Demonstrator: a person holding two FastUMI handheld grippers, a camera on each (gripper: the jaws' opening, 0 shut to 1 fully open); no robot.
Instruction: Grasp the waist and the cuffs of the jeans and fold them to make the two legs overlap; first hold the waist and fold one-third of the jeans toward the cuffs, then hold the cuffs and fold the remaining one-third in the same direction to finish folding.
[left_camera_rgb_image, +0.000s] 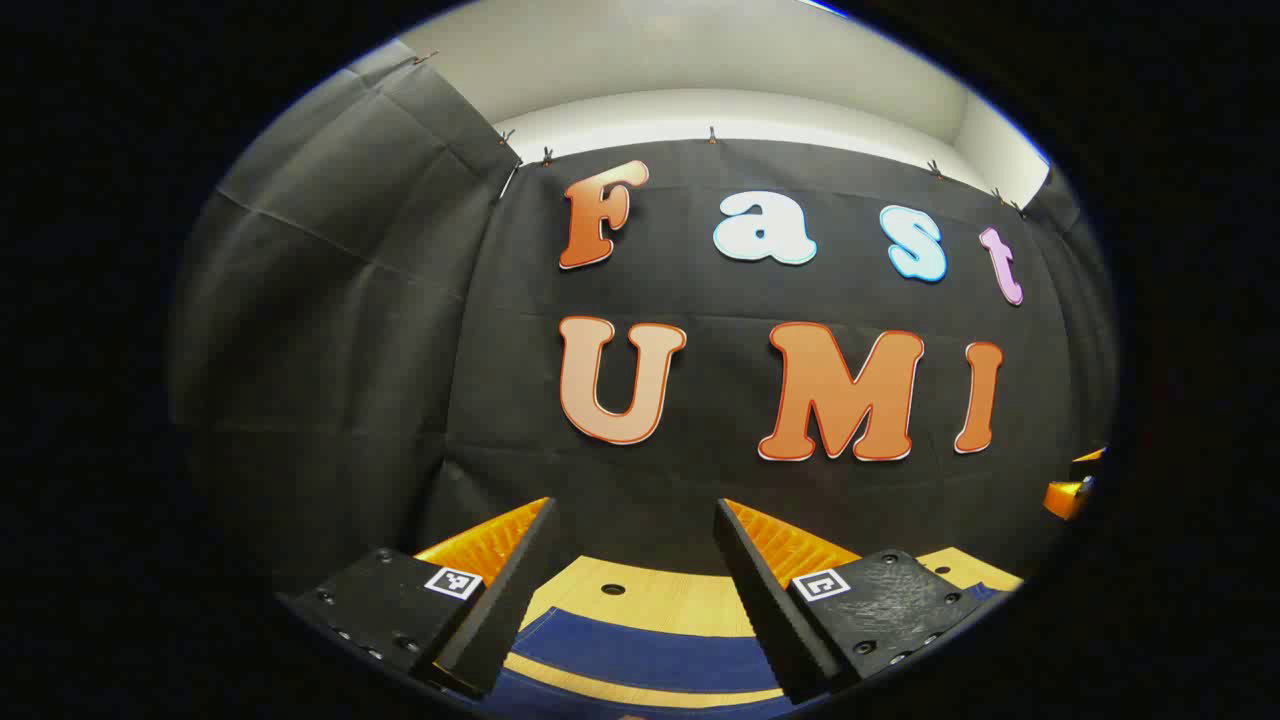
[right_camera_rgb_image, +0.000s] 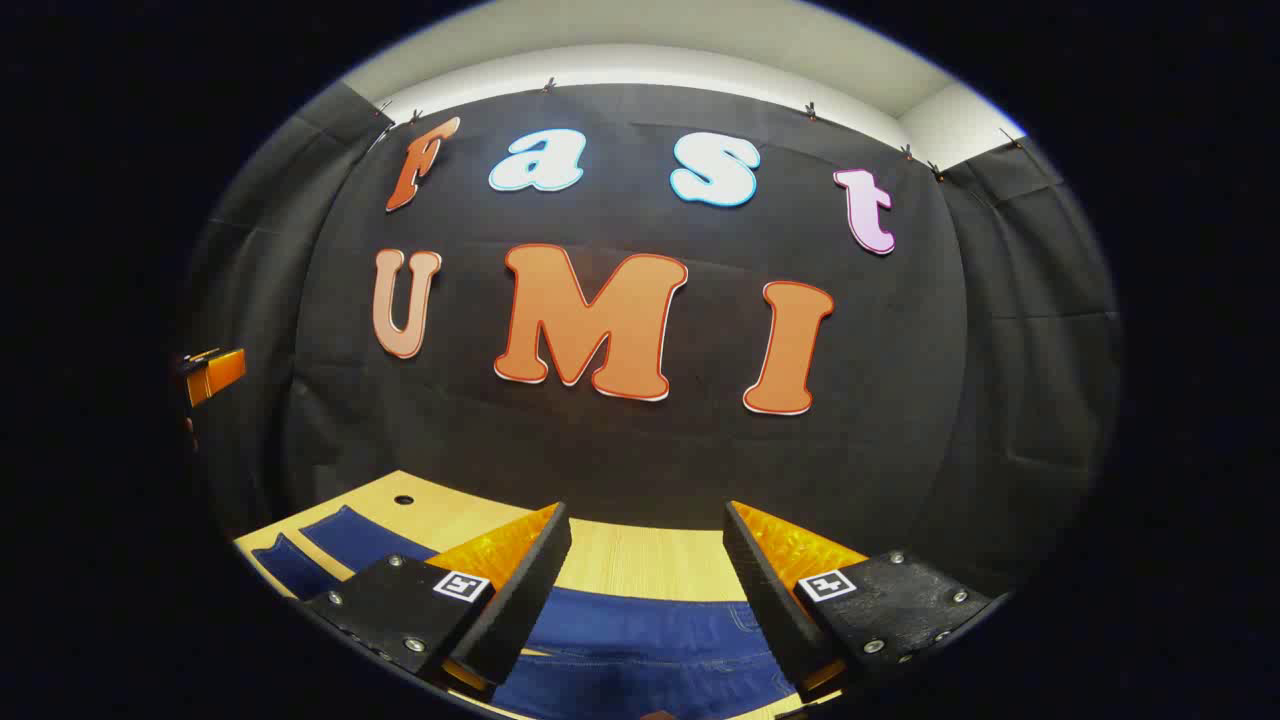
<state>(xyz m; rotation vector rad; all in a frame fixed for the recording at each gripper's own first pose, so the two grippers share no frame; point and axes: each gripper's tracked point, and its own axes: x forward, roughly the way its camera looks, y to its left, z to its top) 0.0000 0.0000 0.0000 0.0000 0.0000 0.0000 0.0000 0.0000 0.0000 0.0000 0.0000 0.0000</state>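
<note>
Both tongs, left (left_camera_rgb_image: 632, 540) and right (right_camera_rgb_image: 648, 545), gaped wide, gripping nothing, above jeans (right_camera_rgb_image: 640, 630) on the wooden surface (right_camera_rgb_image: 640, 560); black cloth wall (right_camera_rgb_image: 620, 450) beyond.

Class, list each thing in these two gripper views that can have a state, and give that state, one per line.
left gripper: open, nothing between its fingers, held above the jeans.
right gripper: open, nothing between its fingers, held above the jeans.
jeans: lying flat on the table, not gripped, no fold visible in what shows.
table: carrying the jeans, bare wood showing beyond them.
</note>
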